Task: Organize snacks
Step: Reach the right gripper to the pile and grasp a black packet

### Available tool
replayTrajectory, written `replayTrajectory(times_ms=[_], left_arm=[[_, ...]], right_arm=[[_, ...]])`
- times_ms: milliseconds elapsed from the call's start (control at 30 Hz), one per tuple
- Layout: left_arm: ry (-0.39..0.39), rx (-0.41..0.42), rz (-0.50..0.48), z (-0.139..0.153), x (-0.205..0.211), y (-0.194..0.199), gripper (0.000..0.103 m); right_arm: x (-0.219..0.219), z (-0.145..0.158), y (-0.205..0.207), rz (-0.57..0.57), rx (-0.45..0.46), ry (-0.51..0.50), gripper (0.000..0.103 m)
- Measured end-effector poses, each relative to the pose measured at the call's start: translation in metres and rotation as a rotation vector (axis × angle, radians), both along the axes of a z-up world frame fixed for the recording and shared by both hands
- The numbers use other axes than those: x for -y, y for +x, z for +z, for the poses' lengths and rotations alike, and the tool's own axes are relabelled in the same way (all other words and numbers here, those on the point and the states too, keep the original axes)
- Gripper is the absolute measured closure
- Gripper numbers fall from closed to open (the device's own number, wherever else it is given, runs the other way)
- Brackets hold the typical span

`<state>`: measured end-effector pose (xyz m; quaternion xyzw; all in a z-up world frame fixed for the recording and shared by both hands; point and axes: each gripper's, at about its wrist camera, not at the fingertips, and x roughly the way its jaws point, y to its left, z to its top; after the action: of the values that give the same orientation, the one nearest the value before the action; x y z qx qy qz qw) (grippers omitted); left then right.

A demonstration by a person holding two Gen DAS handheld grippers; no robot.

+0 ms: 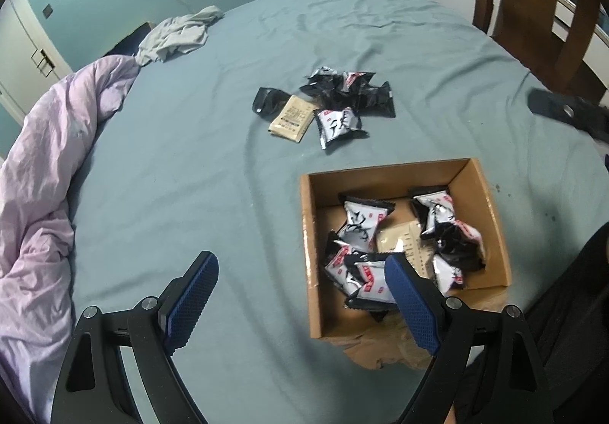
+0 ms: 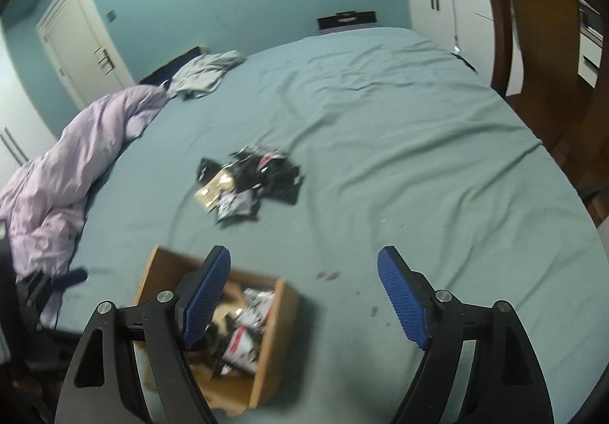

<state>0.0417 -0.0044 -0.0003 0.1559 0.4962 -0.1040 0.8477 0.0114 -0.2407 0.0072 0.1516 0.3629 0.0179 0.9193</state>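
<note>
Straight ahead of both spread, empty tongs, left tongs [image 1: 300, 300] and right tongs [image 2: 304, 300], the loose snack pile [image 1: 329, 102] waits beyond the cardboard box [image 1: 495, 218], roughly equally near each.

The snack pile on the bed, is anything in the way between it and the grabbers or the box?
Nothing visible blocks it. Only bare blue sheet lies between the snack pile and the cardboard box. Both the left gripper and the right gripper are open and empty, with open bed ahead of them.

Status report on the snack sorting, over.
Left gripper and right gripper open, empty. Cardboard box part filled; loose snack pile waiting on bedsheet. Path clear.
</note>
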Motion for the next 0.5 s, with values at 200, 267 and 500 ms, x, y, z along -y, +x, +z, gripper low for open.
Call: replayTrajectory(times_ms=[200, 267, 500], left_arm=[[-0.024, -0.007, -0.007, 0.001, 0.002, 0.002, 0.013], [-0.035, -0.018, -0.004, -0.001, 0.002, 0.003, 0.013], [-0.073, -0.045, -0.002, -0.003, 0.004, 0.012, 0.013]], right_arm=[[0.019, -0.006, 0.044, 0.002, -0.065, 0.054, 0.024], [0.02, -0.014, 0.061, 0.014, -0.102, 0.058, 0.024], [0.01, -0.022, 0.139, 0.11, -0.162, 0.057, 0.024]])
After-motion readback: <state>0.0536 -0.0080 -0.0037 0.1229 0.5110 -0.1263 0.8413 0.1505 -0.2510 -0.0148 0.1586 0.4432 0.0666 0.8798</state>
